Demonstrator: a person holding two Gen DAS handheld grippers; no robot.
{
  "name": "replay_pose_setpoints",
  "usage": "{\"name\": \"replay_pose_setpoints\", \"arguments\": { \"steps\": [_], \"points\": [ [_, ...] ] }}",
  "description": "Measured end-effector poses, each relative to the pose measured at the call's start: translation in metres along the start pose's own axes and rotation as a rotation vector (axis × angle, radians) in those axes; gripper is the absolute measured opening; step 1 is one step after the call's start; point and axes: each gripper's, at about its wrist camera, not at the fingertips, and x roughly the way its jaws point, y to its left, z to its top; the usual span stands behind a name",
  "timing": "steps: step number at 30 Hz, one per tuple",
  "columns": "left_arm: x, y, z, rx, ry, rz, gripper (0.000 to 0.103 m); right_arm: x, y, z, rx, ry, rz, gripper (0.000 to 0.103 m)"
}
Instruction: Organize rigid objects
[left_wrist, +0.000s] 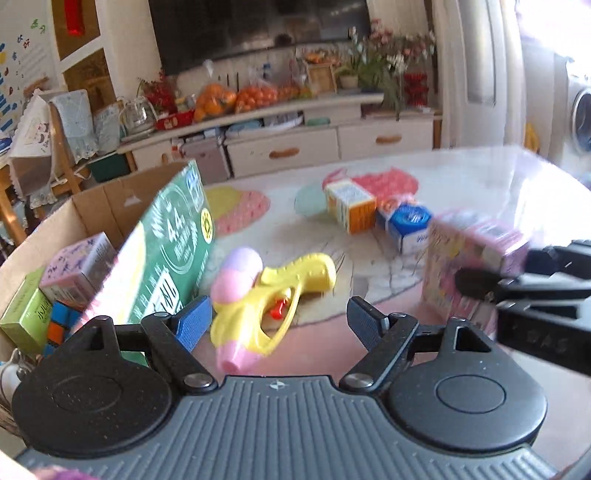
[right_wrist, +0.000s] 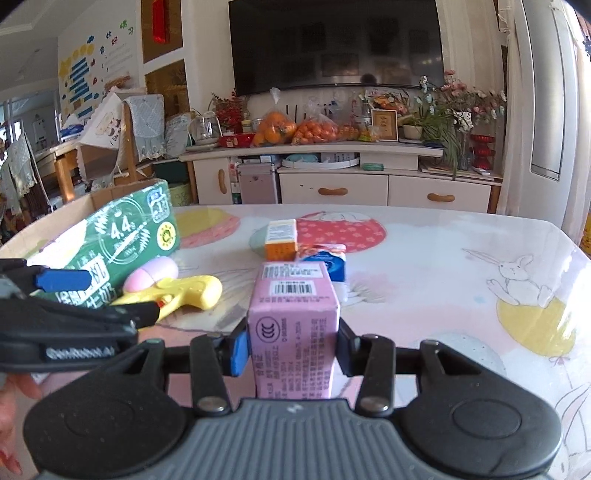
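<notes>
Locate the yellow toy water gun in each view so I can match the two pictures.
Left wrist view: the yellow toy water gun lies just ahead of the open left claw, near centre.
Right wrist view: it lies at left of centre, beyond the left claw's fingertip.
Shared landmark: the green carton, directly left of the gun in both.

Pink box (left_wrist: 469, 258) motion-blurred (print unreadable).

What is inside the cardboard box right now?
The cardboard box holds a tilted green carton, a purple box, a light-green box and a cube puzzle. The carton hides whatever lies under it.
</notes>
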Motion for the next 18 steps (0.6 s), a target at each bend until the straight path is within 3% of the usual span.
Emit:
{"name": "replay_pose_setpoints", "arguments": {
  "steps": [9,18],
  "points": [
    [0.034,-0.004,-0.007,-0.014,0.073,0.116,0.1,0.004,-0.012,-0.002,-0.007,0.026,0.009,0.045],
    [0.063,-0.001,-0.002,-0.094,0.116,0.121,0.101,0.005,-0.013,-0.001,-0.022,0.039,0.027,0.047]
  ]
}}
